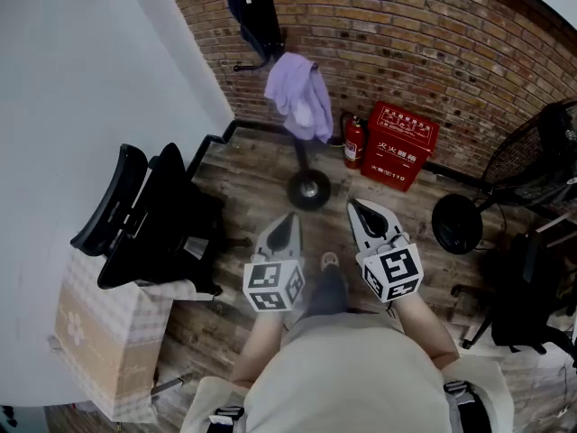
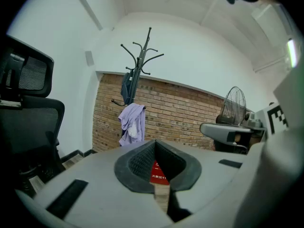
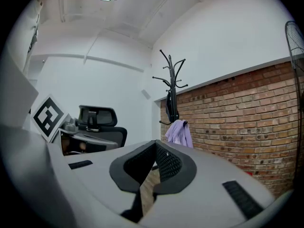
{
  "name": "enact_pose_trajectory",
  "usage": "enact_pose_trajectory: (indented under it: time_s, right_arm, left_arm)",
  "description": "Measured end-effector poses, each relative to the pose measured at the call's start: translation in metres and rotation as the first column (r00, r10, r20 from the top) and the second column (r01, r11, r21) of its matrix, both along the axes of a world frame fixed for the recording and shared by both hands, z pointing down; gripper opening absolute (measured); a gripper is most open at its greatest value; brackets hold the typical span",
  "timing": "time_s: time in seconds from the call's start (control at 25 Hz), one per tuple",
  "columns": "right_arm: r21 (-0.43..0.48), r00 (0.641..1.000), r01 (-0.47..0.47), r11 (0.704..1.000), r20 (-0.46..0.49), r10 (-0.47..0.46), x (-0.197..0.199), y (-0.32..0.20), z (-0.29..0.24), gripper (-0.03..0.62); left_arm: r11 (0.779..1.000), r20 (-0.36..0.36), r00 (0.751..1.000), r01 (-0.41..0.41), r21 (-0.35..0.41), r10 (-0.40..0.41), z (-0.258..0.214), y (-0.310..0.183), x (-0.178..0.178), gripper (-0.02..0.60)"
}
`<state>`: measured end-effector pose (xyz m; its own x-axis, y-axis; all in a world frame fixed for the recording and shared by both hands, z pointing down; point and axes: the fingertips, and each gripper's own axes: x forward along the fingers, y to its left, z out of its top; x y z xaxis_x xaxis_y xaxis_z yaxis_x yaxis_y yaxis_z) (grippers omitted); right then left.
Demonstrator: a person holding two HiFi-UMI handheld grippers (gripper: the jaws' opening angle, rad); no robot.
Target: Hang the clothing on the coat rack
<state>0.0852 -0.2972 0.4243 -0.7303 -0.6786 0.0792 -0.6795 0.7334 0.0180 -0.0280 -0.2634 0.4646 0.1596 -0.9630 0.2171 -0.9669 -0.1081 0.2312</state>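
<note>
A lilac garment (image 1: 301, 97) hangs from a low hook of the black coat rack (image 1: 261, 16), whose round base (image 1: 309, 189) stands on the wood floor by the brick wall. A dark garment (image 2: 126, 87) hangs higher on the same pole. The lilac garment (image 2: 132, 124) shows in the left gripper view, and the lilac garment (image 3: 179, 132) shows small in the right gripper view. My left gripper (image 1: 288, 225) and right gripper (image 1: 361, 212) are side by side, a short way back from the rack. Both are shut with nothing between their jaws.
A black office chair (image 1: 149, 219) stands at the left beside a cardboard box (image 1: 95, 332). A red fire-equipment box (image 1: 399, 146) and a red extinguisher (image 1: 353, 142) sit against the brick wall. A standing fan (image 1: 532, 156) and its round base (image 1: 456, 223) are at the right.
</note>
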Motion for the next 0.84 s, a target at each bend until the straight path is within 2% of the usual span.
enact_pose_trajectory:
  time_s: [0.84]
  right_arm:
    - [0.026, 1.0, 0.006, 1.0, 0.0, -0.006, -0.0103, 0.0046, -0.0108, -0.002]
  left_arm:
    - [1.0, -0.018, 1.0, -0.015, 0.011, 0.015, -0.0093, 0.0038, -0.0063, 0.005]
